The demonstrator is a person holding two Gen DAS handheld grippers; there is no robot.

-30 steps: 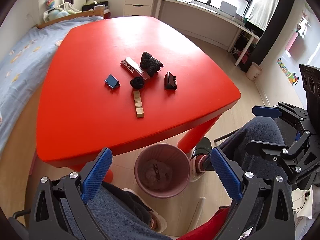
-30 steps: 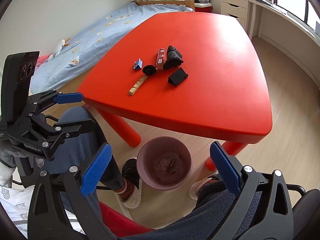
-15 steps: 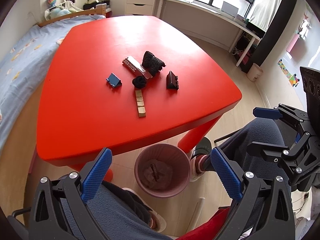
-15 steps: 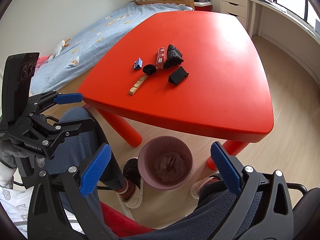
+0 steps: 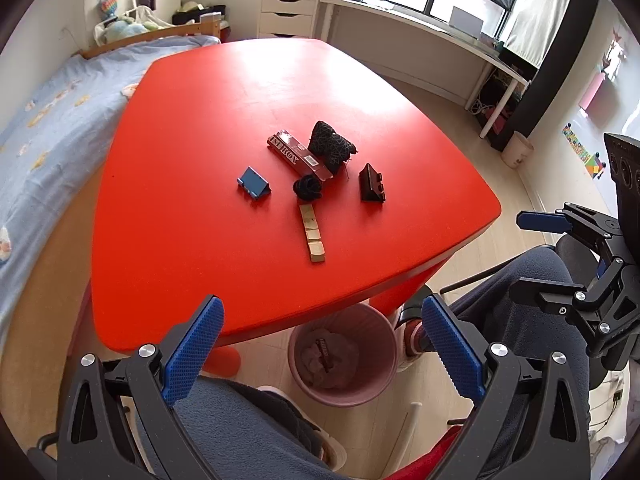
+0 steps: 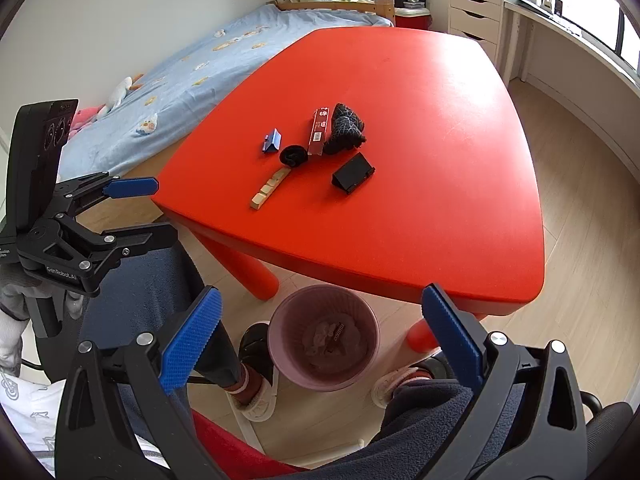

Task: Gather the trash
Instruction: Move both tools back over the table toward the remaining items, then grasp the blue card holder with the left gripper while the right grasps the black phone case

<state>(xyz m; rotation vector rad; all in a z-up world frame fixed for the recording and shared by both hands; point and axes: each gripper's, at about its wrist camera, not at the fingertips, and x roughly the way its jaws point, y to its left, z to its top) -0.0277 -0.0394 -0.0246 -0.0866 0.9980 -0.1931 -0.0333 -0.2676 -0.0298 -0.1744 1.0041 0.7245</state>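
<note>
On the red table (image 5: 200,240) (image 6: 440,208) lie a red box (image 5: 299,155) (image 6: 319,131), a black crumpled wad (image 5: 331,147) (image 6: 345,128), a small black ball (image 5: 307,189) (image 6: 293,155), a wooden strip (image 5: 312,233) (image 6: 269,186), a blue stand (image 5: 253,183) (image 6: 272,141) and a black stand (image 5: 371,183) (image 6: 353,173). A pink bin (image 5: 344,354) (image 6: 324,338) with trash inside stands on the floor under the table's near edge. My left gripper (image 5: 320,352) (image 6: 132,208) and right gripper (image 6: 320,344) (image 5: 536,252) are both open and empty, held low over my lap.
A bed with a blue cover (image 5: 40,128) runs along the table's left side. A white drawer unit (image 5: 290,10) and a long desk (image 5: 420,36) stand by the windows. My knees and feet flank the bin.
Both grippers have shifted slightly toward the table, so the table and bin sit a little nearer in view. Nothing was picked up or let go.
</note>
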